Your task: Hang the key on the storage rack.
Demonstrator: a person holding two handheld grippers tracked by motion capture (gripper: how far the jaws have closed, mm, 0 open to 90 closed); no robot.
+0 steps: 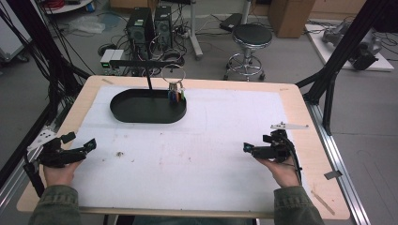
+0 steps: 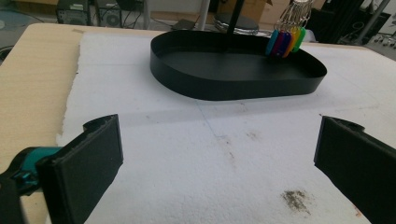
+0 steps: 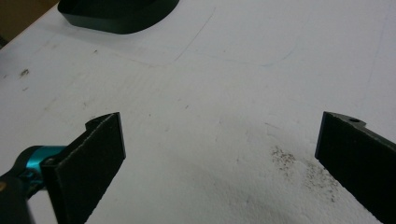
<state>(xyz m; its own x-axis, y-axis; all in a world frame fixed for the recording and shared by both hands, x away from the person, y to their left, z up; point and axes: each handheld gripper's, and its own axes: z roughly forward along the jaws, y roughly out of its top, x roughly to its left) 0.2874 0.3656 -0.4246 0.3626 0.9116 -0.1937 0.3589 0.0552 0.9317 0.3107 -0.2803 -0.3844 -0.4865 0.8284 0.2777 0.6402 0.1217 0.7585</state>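
A black oval tray (image 1: 123, 110) lies at the back of the white foam mat (image 1: 197, 150), with a thin black stand (image 1: 149, 77) rising from it. A ring of coloured key tags (image 1: 176, 93) hangs from the stand's bar over the tray's right end. The same tray (image 2: 233, 88) and coloured key tags (image 2: 285, 42) appear in the left gripper view. My left gripper (image 1: 90, 145) rests at the mat's left edge, open and holding nothing. At the right side, my right gripper (image 1: 247, 148) is open over bare mat, with the tray (image 3: 116, 14) far ahead of it.
The wooden table (image 1: 324, 140) borders the mat on all sides. Small dark smudges (image 1: 120, 153) mark the mat. Behind the table stand computer towers (image 1: 149, 26), a stool (image 1: 251, 40), cables and a black frame post (image 1: 335, 61).
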